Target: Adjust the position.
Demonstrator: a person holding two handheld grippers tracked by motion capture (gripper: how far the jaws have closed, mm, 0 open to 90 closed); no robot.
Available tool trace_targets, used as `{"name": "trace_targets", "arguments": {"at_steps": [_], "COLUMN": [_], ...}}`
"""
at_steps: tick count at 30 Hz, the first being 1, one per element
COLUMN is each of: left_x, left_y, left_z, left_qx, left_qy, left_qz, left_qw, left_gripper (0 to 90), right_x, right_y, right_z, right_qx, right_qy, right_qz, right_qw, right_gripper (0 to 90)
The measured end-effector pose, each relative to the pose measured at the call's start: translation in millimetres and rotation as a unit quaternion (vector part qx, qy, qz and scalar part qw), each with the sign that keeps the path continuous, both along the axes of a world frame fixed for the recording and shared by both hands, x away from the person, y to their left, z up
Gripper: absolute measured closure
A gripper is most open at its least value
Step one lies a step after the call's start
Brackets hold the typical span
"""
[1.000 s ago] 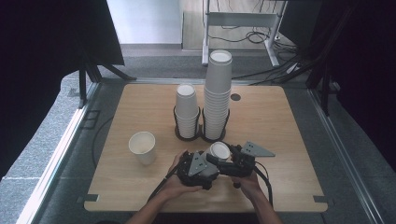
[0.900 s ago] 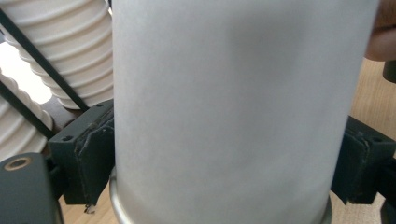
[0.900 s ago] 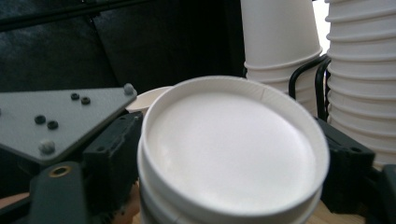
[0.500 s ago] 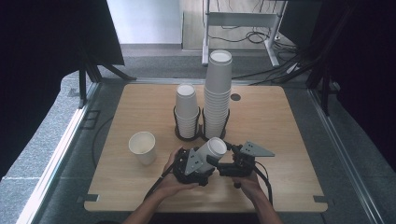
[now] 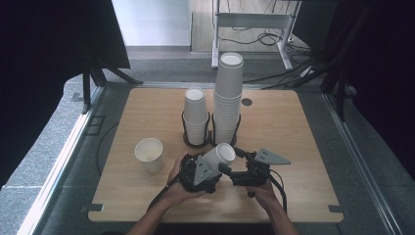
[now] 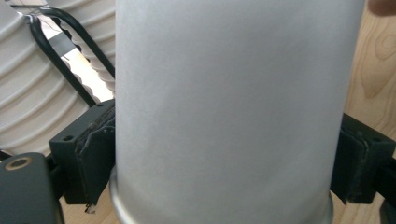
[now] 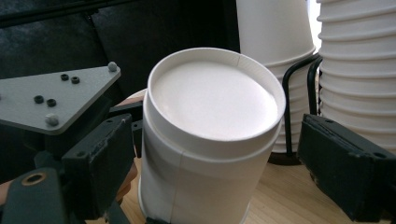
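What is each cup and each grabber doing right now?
Held cup: upside down, tilted, gripped by the left gripper.
Left gripper: shut on the held cup.
Right gripper: jaws just been opening; cup between them, right jaw apart.
Loose cup: upright, open, standing alone.
Short stack: upside down in its wire holder.
Tall stack: upside down in its holder.

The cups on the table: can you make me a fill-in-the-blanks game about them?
1. The left gripper holds a paper ____.
2. The held cup is turned bottom end ____.
3. The lone cup on the table stands with its mouth ____.
4. The right stack is ____ than the left stack.

Missing words: cup; up; up; taller
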State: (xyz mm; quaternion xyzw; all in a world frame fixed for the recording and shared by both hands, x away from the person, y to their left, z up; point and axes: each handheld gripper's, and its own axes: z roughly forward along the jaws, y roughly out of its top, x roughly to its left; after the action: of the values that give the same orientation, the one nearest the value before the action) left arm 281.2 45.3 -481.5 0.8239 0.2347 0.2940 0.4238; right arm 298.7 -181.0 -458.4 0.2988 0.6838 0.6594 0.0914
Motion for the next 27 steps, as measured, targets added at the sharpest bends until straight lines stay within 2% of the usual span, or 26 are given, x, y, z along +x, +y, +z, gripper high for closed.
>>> {"name": "trace_targets", "arguments": {"at_steps": [6, 10, 12, 20, 23, 26, 27], "left_x": [0.0, -0.3, -1.0, -0.3, 0.3, 0.3, 0.4], "left_y": [2.9, 1.2, -1.3, -1.2, 0.2, -0.3, -0.8], "left_z": [-0.7, -1.4, -1.8, -0.6, 1.7, 3.8, 3.9], "left_qx": [0.015, 0.009, 0.011, 0.013, 0.025, 0.036, 0.039], "left_qy": [-0.010, -0.005, -0.009, -0.011, -0.021, -0.028, -0.030], "left_qz": [0.009, 0.005, 0.004, 0.007, 0.010, 0.011, 0.010], "left_qw": [0.9998, 0.9999, 0.9999, 0.9998, 0.9994, 0.9989, 0.9987], "left_gripper": [12.2, 12.2, 12.2, 12.3, 12.3, 12.3, 12.4], "right_x": [-3.2, -0.9, 1.1, 6.1, 8.7, 14.5, 16.6], "right_y": [-9.8, -18.4, -20.0, -24.2, -26.4, -28.2, -28.2], "right_z": [9.0, 19.4, 23.7, 28.3, 32.5, 39.7, 42.3], "right_qx": [-0.028, -0.079, -0.102, -0.131, -0.165, -0.203, -0.218], "right_qy": [-0.013, -0.017, -0.018, -0.015, -0.014, -0.008, -0.007], "right_qz": [0.008, 0.019, 0.022, 0.029, 0.038, 0.047, 0.051], "right_qw": [0.9995, 0.9966, 0.9944, 0.9908, 0.9855, 0.9781, 0.9745], "right_gripper": [10.9, 10.9, 10.9, 11.2, 11.1, 11.2, 11.1]}}
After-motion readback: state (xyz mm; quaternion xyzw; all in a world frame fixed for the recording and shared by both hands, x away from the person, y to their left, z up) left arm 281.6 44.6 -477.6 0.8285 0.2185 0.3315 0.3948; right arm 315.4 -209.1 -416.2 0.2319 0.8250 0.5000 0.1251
